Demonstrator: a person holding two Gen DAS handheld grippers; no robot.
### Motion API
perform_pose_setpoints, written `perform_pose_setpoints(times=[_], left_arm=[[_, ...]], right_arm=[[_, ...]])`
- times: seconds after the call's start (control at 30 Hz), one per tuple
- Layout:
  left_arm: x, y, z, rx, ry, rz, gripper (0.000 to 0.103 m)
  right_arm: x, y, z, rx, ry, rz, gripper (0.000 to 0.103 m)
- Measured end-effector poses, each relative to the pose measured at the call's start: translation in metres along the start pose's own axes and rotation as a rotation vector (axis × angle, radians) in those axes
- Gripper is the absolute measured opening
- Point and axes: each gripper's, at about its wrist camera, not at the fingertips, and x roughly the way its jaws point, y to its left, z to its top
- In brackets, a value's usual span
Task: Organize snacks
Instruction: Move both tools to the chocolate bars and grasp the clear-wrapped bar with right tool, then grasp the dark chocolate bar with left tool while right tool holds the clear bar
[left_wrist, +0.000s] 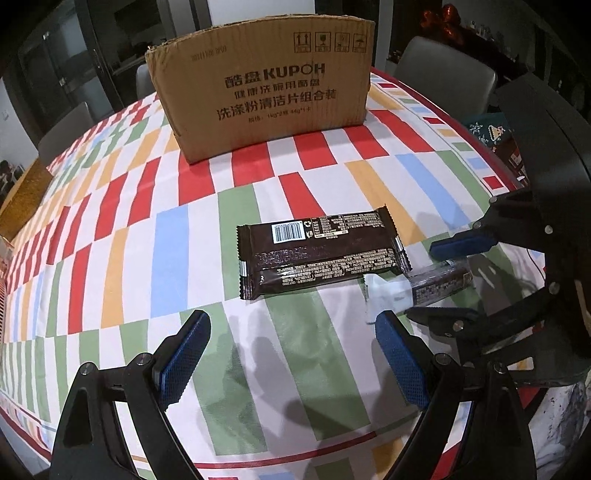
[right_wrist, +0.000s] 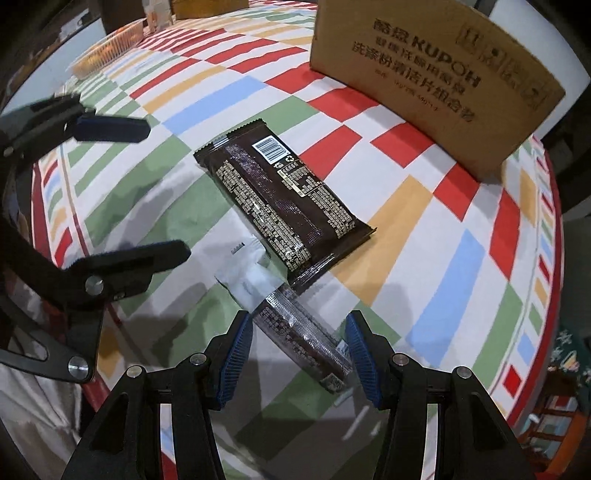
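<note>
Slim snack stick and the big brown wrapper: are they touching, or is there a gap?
Touching. In the right wrist view the brown wrapper's crimped end overlaps the slim stick's clear end.

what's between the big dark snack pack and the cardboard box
Nothing: only bare striped tablecloth lies between the dark snack pack and the cardboard box, shown in both wrist views.

Desk cloth (left_wrist: 122, 258): red, green, blue, orange bars on white. Snack wrapper (left_wrist: 317, 254): dark brown. Cardboard box (left_wrist: 266, 88): tan.
</note>
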Motion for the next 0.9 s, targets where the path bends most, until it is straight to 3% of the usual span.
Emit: perform_pose_setpoints(times=[0.27,0.53,0.63,0.9], left_arm=[[-0.002,-0.001,0.001,0.02,-0.006,-0.004,0.091],[-0.016,0.0,0.002,0.053,-0.04,-0.033,0.092],[-0.015,0.0,0.008,0.093,-0.053,-0.032,0.092],[0.002,-0.008,0.034,0.317,-0.054,-0.049,0.091]], right_arm=[[-0.005,0.003,-0.008,0.047,-0.022,0.074,0.022],[-0.025,0.003,-0.02,0.178,-0.105,0.108,0.019],[-0.039,0.001,-0.024,0.255,-0.168,0.061,0.019],[-0.041,-0.008,-0.019,0.439,-0.251,-0.033,0.019]])
